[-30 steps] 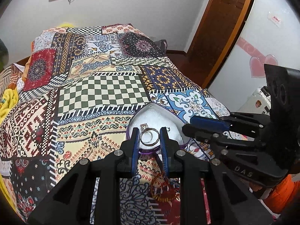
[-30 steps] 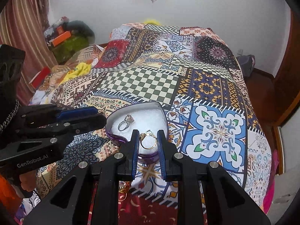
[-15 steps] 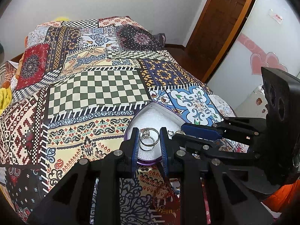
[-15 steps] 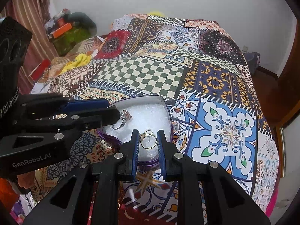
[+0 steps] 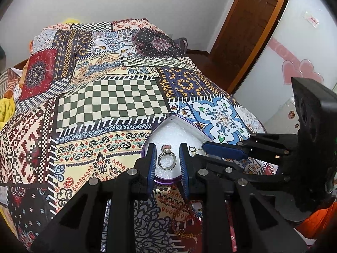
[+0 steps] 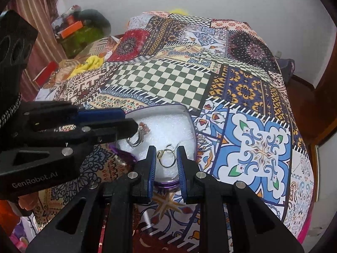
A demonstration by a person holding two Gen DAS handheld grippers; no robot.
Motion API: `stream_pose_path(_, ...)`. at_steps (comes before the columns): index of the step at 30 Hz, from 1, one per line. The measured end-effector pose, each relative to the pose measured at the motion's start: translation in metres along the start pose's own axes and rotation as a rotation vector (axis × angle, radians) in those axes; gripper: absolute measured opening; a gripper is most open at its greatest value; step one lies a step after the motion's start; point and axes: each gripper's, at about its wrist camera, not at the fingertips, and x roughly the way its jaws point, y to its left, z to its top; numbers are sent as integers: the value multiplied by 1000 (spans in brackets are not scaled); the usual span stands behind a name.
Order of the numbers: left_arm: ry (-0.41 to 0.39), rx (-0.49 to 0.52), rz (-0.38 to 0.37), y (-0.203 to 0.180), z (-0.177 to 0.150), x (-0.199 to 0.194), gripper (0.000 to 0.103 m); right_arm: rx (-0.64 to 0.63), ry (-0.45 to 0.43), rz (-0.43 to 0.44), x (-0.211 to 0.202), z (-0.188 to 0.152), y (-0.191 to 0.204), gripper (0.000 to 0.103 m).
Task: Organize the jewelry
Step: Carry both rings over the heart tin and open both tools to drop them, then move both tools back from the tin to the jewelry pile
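A heart-shaped box (image 5: pixel 178 126) (image 6: pixel 168 122) with a purple rim and white foam lining lies open on the patchwork bedspread. My left gripper (image 5: pixel 167 161) is shut on a silver ring with a pink stone (image 5: pixel 166 159) and holds it over the box; the ring also shows in the right wrist view (image 6: pixel 138 136). My right gripper (image 6: pixel 166 159) is shut on a thin gold ring (image 6: pixel 167 158) over the box's near side; it also shows in the left wrist view (image 5: pixel 198 150).
A red beaded piece (image 5: pixel 187 221) lies on the bedspread below the left gripper. A small silvery item (image 6: pixel 201 140) lies beside the box's right rim. A wooden door (image 5: pixel 252 31) and clutter (image 6: pixel 80 29) flank the bed.
Both grippers have moved forward and lower over the box, each still holding its ring. The box fills more of both views.
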Motion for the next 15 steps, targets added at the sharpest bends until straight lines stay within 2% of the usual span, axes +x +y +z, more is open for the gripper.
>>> stream_pose_path(8,-26,7,22,-2,-4,-20,21,6,-10,-3,-12,-1,1,18)
stream_pose_path(15,-13,16,51,-7,-14,-31,21,9,-31,-26,-32,-8,0,19)
